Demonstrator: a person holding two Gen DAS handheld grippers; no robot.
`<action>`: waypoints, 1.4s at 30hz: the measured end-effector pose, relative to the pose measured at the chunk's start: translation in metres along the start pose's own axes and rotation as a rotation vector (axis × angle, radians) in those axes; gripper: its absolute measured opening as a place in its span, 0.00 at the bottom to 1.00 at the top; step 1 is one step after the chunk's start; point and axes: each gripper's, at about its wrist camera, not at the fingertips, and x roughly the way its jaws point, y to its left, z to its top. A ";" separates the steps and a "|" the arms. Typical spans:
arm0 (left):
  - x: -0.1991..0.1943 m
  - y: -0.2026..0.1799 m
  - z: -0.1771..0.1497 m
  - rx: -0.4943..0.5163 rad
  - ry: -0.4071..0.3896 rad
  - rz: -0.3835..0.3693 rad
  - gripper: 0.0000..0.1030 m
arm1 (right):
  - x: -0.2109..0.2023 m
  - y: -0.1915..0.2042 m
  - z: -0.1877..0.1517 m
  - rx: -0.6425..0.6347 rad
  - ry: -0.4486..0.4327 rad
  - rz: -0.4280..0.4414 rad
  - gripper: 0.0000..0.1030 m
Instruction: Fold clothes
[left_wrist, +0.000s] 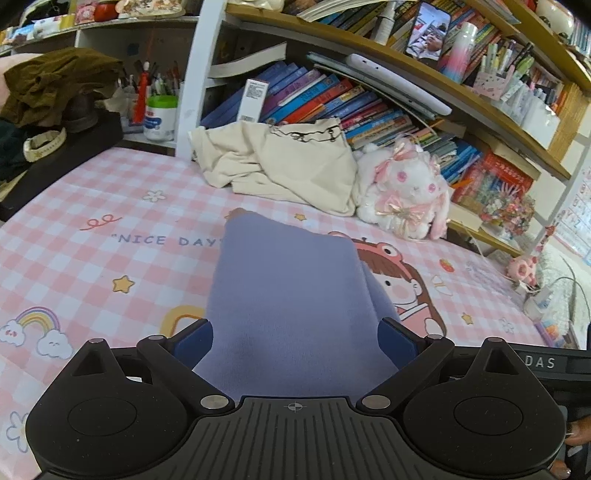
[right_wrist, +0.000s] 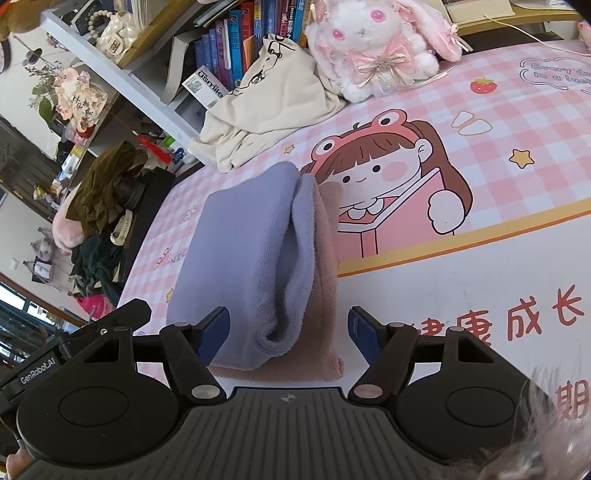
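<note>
Here the left gripper (left_wrist: 294, 345) has its two blue fingers (left_wrist: 195, 343) spread wide, with the folded purple cloth (left_wrist: 284, 291) running between them and straight ahead over the pink checked mat (left_wrist: 74, 258); neither pad seems to pinch it. The right gripper (right_wrist: 288, 334) is likewise apart, the purple cloth (right_wrist: 240, 258) lying just ahead and left of centre, stacked on a folded pink cloth (right_wrist: 327, 258) whose edge peeps out on the right. I judge the step to be settling the finished fold on the pile; to do it well, keep both sets of fingers wide and draw them back along the mat, not upward, so no layer is dragged; the loose lip nearest the right gripper may spring open if brushed.
</note>
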 end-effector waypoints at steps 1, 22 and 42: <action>0.000 -0.001 0.000 0.005 0.001 -0.003 0.95 | 0.000 0.000 0.000 -0.001 0.000 -0.001 0.68; -0.003 -0.004 0.003 0.061 0.002 -0.078 1.00 | 0.008 0.001 -0.002 0.032 0.004 -0.041 0.68; 0.021 0.036 0.023 0.147 0.035 -0.044 1.00 | 0.030 0.006 0.012 -0.009 0.041 -0.110 0.68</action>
